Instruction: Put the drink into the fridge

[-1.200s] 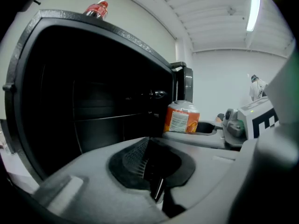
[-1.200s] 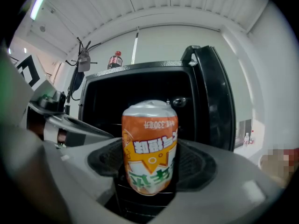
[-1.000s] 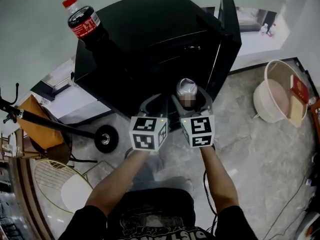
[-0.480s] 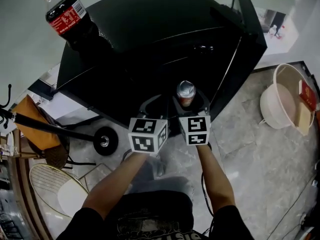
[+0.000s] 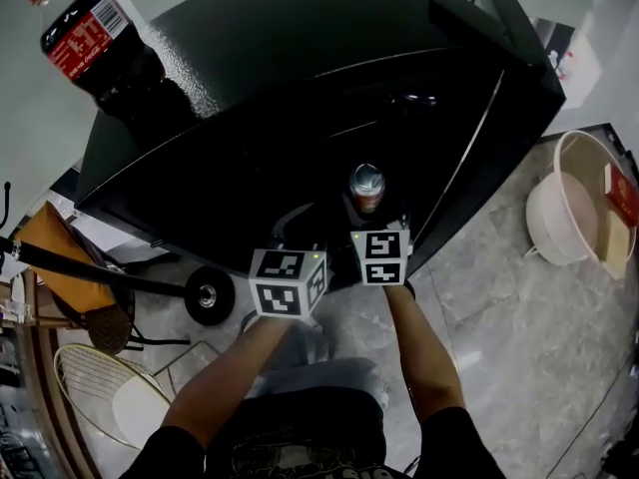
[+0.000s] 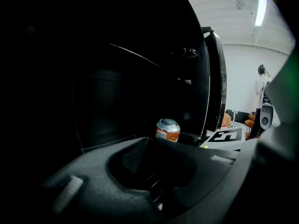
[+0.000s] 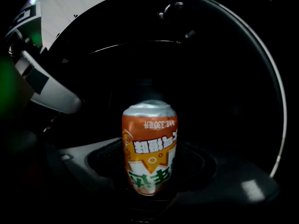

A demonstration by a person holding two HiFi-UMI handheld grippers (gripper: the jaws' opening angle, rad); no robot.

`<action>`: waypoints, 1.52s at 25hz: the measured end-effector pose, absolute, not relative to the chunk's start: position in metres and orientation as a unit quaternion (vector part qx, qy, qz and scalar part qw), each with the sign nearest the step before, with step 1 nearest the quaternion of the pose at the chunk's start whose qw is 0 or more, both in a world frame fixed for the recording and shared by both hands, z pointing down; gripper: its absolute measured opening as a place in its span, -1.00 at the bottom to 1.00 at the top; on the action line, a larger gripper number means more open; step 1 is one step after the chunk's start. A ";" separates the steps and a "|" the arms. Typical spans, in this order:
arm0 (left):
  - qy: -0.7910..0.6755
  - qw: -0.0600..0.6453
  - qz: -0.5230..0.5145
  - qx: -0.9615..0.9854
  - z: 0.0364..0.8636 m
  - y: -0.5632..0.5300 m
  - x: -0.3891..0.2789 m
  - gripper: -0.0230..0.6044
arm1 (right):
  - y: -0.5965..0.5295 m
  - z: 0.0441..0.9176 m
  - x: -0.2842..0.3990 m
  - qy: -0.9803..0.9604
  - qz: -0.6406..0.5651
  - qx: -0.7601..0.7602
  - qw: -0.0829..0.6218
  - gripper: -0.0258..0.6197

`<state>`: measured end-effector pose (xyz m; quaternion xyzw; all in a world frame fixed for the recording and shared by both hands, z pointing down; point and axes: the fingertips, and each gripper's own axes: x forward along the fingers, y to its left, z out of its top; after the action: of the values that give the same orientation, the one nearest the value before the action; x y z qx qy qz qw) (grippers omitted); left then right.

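An orange drink can (image 5: 366, 188) with a silver top is held in my right gripper (image 5: 368, 211), which is shut on it. In the right gripper view the can (image 7: 149, 148) fills the middle, its print upside down, with the dark jaws on both sides. It hangs in front of the dark inside of the black fridge (image 5: 300, 78), whose door (image 5: 509, 78) stands open to the right. My left gripper (image 5: 295, 230) is just left of the right one, open and empty. The left gripper view shows the can (image 6: 167, 129) beyond the left gripper (image 6: 154, 167).
A cola bottle (image 5: 90, 38) stands on the fridge's top at the far left. On the floor to the right is a pale basin (image 5: 569, 208). At the lower left are a black wheel (image 5: 208, 292) and a round wire rack (image 5: 95, 387).
Both grippers have moved forward toward the fridge opening, the can going with the right one. The fridge now fills more of the head view.
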<state>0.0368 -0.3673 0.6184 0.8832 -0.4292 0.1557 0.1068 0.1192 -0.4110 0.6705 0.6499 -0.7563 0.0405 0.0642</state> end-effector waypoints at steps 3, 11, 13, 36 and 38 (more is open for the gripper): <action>-0.430 0.105 0.157 0.883 0.624 -0.373 0.036 -0.91 | -0.423 0.677 0.117 -0.753 0.034 0.654 0.066 0.10; -0.430 0.106 0.160 0.883 0.636 -0.380 0.032 -0.91 | -0.442 0.697 0.117 -0.738 0.049 0.670 0.067 0.10; -0.429 0.107 0.160 0.882 0.638 -0.382 0.031 -0.91 | -0.446 0.698 0.118 -0.734 0.049 0.675 0.062 0.10; -0.421 0.141 0.165 0.881 0.614 -0.367 0.026 -0.91 | -0.421 0.689 0.115 -0.720 0.117 0.681 0.071 0.10; -0.420 0.142 0.165 0.881 0.605 -0.362 0.028 -0.91 | -0.413 0.678 0.114 -0.722 0.120 0.678 0.071 0.10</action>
<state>0.0277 -0.3619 0.6045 0.8809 -0.4203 0.1647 0.1423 0.1136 -0.4132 0.6783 0.6776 -0.7221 0.1196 0.0712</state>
